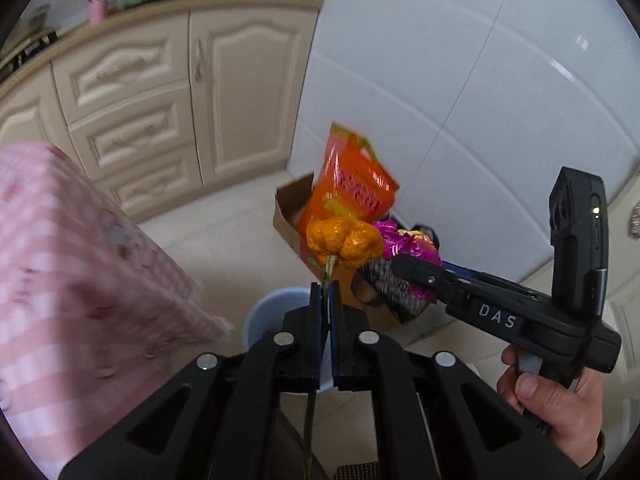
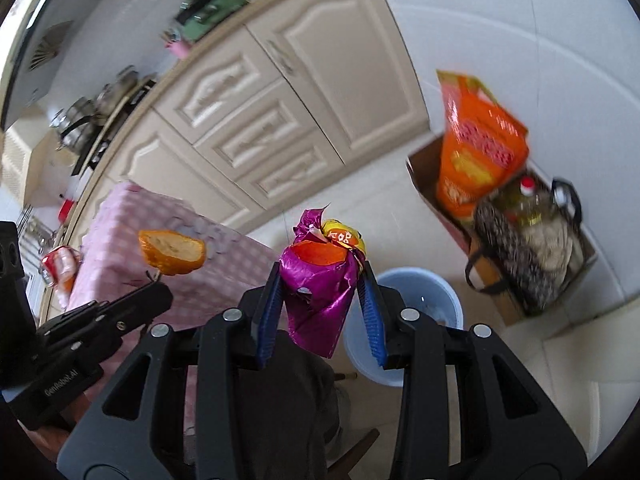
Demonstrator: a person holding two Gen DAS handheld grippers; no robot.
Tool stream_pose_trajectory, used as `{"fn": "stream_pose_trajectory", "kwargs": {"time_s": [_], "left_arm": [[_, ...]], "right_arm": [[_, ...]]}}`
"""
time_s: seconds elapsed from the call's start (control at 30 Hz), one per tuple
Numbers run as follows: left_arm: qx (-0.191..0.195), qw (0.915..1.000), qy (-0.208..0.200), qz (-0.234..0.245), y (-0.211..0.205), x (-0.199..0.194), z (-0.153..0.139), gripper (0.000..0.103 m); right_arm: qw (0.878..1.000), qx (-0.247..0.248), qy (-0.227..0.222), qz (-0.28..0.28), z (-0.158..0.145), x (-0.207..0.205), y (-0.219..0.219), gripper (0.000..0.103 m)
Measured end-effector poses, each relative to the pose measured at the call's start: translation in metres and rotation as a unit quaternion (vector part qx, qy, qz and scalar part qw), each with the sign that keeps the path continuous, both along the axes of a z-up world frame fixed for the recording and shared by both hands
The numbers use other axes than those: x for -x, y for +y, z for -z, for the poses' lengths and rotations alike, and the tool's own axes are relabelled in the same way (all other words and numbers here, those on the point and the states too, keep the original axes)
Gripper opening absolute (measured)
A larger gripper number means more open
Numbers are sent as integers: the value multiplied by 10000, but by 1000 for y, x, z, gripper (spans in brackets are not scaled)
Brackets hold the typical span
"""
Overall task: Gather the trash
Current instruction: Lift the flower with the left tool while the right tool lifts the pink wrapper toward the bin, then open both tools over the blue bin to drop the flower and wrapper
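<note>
1. Between the two blue pads of the left gripper (image 1: pixel 326 296), which are pressed fully together, a thin green stem is pinched; one piece of orange peel (image 1: pixel 344 242) stands on that stem just above the fingertips. In the right wrist view the same peel (image 2: pixel 173 252) shows its pale inner side.
2. The right gripper (image 2: pixel 322 280) stands partly open, its two blue pads (image 2: pixel 269 312) clamped on one crumpled magenta foil wrapper (image 2: pixel 320 300) with orange and yellow showing at its top. From the left wrist view this wrapper (image 1: pixel 400 242) sits at the tip of the right gripper (image 1: pixel 404 264), which one bare hand (image 1: pixel 556 404) holds by the handle.
3. Below both grippers one pale blue bucket (image 2: pixel 420 304) stands on the light tiled floor; in the left wrist view the bucket (image 1: pixel 272 312) lies directly under the pinched stem.
4. Beside the bucket one open cardboard box (image 2: pixel 424 168) holds one tall orange snack bag (image 2: pixel 476 148), one red-capped bottle (image 2: pixel 528 196) and one dark patterned bag (image 2: pixel 508 248).
5. To the left, one table with a pink checked cloth (image 1: pixel 80 264) is near; on its far edge lies one red-and-white packet (image 2: pixel 58 262).
6. Behind stand cream cabinets (image 1: pixel 224 92).
</note>
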State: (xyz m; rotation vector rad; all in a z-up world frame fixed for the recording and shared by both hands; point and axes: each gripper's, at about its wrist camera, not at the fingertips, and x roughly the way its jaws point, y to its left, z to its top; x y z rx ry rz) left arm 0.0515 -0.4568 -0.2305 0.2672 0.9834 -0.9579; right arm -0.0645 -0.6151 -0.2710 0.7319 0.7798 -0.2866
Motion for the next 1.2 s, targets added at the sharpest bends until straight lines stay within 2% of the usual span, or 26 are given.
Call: {"fn": "stream_pose_trajectory", "kwargs": {"time_s": [0.17, 0.4, 0.47, 0.53, 0.57, 0.6, 0.7, 0.73, 1.2], "left_arm": [[-463, 9983, 366, 3, -28, -15, 51, 4], [-848, 9930, 820, -70, -46, -33, 99, 4], [-970, 9919, 815, -87, -48, -33, 109, 6], [-1116, 9902, 833, -123, -48, -34, 115, 26], [-1170, 9896, 822, -156, -49, -35, 116, 54], [-1189, 9897, 770, -210, -49, -37, 115, 68], [-1095, 9913, 646, -324, -45, -38, 107, 76], [-1111, 9911, 629, -369, -44, -39, 106, 78], [-821, 9948, 339, -492, -28, -27, 61, 83]], "right_arm": [[9991, -308, 277, 49, 40, -12, -16, 37], [9950, -809, 580, 61, 91, -30, -31, 37], [9931, -963, 651, 128, 103, -32, -35, 46], [9919, -1055, 675, 225, 111, -32, -38, 66], [9911, -1108, 685, 286, 114, -30, -39, 71], [9907, -1140, 679, 313, 115, -29, -40, 80], [9900, -1157, 683, 421, 115, -24, -41, 95], [9903, -1123, 698, 438, 113, -22, -40, 97], [9942, -705, 626, 518, 68, -6, -34, 97]]}}
